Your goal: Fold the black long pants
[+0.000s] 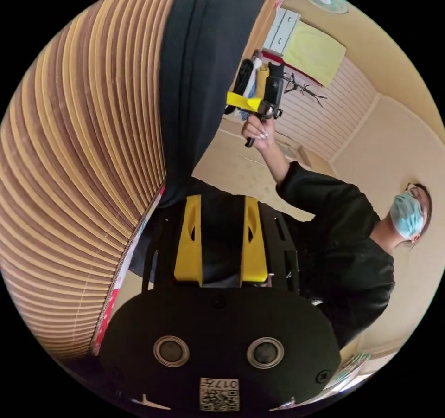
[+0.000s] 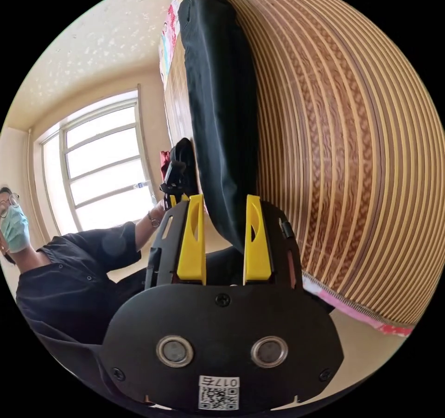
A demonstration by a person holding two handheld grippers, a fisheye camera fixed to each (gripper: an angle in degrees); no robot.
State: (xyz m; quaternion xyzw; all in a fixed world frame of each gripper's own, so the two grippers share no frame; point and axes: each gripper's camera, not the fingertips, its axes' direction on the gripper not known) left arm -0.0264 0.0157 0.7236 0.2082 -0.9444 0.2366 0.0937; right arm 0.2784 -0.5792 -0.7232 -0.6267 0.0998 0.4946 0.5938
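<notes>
The long black fabric pants [image 1: 194,79] lie stretched in a narrow band across the striped brown-and-tan woven mat [image 1: 83,167], running away from my left gripper [image 1: 221,241] toward the far end. In the left gripper view its yellow jaws stand apart with dark cloth between them — I cannot tell whether they press on it. In the right gripper view the right gripper [image 2: 225,241] has its jaws apart too, the near end of the pants hanging into the gap; whether they bite it I cannot tell. The right gripper also shows farther off in the left gripper view, held in a hand [image 1: 257,130]. A person in a black long-sleeved top [image 1: 343,237] stands beside the mat — behind them, a bright barred window [image 2: 102,167].
</notes>
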